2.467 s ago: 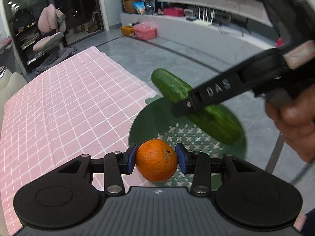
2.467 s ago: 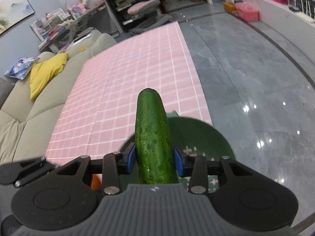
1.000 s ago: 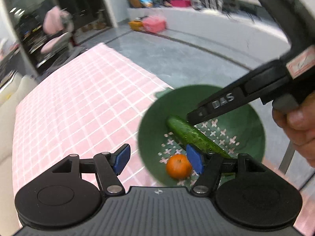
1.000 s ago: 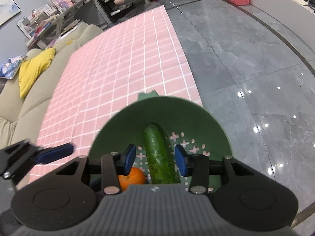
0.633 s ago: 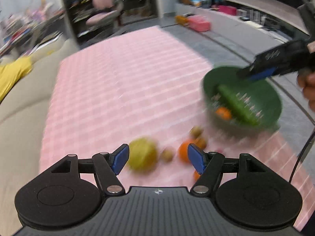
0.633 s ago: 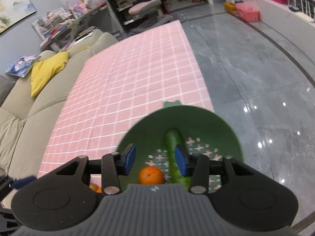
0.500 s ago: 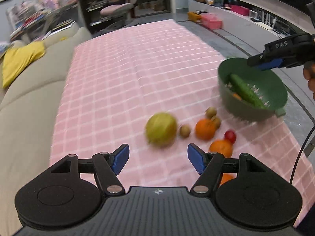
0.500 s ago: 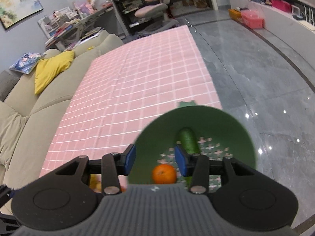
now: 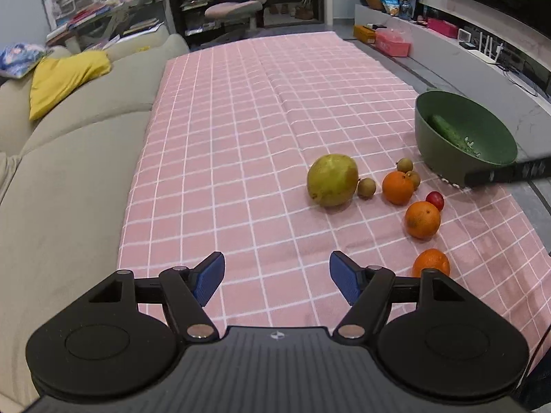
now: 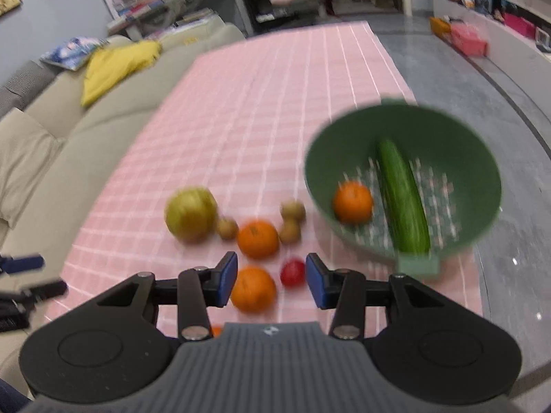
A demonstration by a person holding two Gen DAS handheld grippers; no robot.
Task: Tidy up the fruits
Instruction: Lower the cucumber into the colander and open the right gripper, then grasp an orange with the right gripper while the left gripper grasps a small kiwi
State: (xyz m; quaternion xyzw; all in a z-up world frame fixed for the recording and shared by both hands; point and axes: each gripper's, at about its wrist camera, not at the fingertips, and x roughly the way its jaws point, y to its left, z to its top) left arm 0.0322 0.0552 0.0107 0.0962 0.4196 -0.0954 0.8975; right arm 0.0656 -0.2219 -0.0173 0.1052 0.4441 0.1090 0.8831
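Note:
A green colander bowl (image 9: 437, 144) (image 10: 482, 158) stands at the right edge of the pink checked table and holds a cucumber (image 9: 447, 130) (image 10: 401, 196) and an orange (image 10: 353, 203). On the cloth lie a green pear (image 9: 332, 179) (image 10: 191, 214), three oranges (image 9: 397, 187) (image 9: 422, 219) (image 9: 431, 262), a red plum (image 9: 435, 200) (image 10: 292, 273) and small brown fruits (image 9: 366, 187). My left gripper (image 9: 275, 278) is open and empty, above bare cloth near the table's front. My right gripper (image 10: 272, 280) is open and empty, above an orange (image 10: 253, 287) and the plum.
A beige sofa (image 9: 69, 158) with a yellow cushion (image 9: 65, 77) runs along the table's left side. Grey floor (image 10: 509, 227) lies right of the table edge. The right gripper's finger (image 9: 509, 173) shows beside the bowl in the left wrist view.
Both grippers let go of the orange and the cucumber in the bowl, opened, and pulled back. The left swung left over the cloth; the right moved back over the loose fruit.

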